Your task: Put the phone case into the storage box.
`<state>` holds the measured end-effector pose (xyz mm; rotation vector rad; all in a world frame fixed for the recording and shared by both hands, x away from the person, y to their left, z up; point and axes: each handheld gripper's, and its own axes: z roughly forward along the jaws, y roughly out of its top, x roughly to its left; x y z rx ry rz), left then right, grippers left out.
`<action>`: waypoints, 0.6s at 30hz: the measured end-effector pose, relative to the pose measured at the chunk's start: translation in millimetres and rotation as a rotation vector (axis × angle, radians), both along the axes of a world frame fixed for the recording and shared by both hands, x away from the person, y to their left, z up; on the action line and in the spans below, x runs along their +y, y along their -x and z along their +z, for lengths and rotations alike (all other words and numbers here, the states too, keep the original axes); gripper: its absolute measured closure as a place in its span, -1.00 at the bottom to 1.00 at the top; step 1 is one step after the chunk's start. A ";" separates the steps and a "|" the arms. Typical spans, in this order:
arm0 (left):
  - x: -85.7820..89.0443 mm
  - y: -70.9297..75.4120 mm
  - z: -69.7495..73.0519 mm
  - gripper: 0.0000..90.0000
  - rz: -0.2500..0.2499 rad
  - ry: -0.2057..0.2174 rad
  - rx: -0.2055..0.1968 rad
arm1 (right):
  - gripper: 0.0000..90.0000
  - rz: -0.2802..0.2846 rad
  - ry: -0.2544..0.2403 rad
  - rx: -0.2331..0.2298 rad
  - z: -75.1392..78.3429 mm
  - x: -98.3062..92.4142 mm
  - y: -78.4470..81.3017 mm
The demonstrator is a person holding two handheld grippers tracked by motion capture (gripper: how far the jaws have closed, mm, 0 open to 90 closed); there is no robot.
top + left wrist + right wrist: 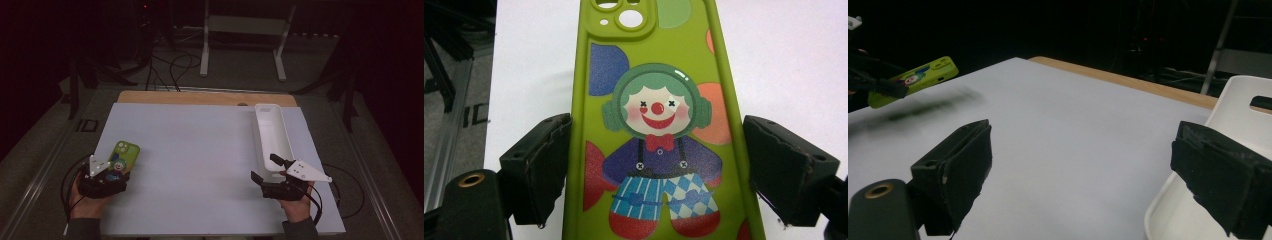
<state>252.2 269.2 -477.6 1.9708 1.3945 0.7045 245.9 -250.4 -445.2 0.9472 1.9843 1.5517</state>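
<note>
A lime-green phone case [659, 75] printed with a clown lies lengthwise between the jaws of my left gripper [656, 165], and both pads press on its long edges. In the high view the case [126, 151] pokes out ahead of the left gripper [116, 167] at the table's near left. From the right gripper view the case [923, 75] hangs tilted above the sheet with a blurred shadow under it. My right gripper [266, 169] stands open at the near end of a long white tray [272, 132]. One of its jaws is over the tray's rim [1243, 100] and the other over the table.
A pale sheet [200, 150] covers the tabletop, with a wooden strip [200, 97] showing along the far edge. Beyond the table are cables [170, 65] on the floor and a white stand [245, 30]. Metal rails [45, 165] run along both sides.
</note>
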 end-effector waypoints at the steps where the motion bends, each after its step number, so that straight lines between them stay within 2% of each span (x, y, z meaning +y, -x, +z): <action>1: -0.7 -0.1 1.0 -0.64 -0.002 0.000 -0.005 | -0.80 0.001 0.000 0.000 0.1 -0.1 -0.2; 8: -7.0 0.4 9.1 -0.64 -0.046 0.002 -0.067 | -0.80 -0.003 -0.001 0.005 1.3 -0.8 -2.1; 13: -10.2 0.0 14.7 -0.64 -0.065 0.020 -0.109 | -0.80 0.002 0.005 0.007 1.0 -2.1 -4.1; 18: -14.3 -0.7 16.2 -0.64 -0.094 0.027 -0.130 | -0.80 0.005 0.008 0.011 -0.9 -3.8 -6.3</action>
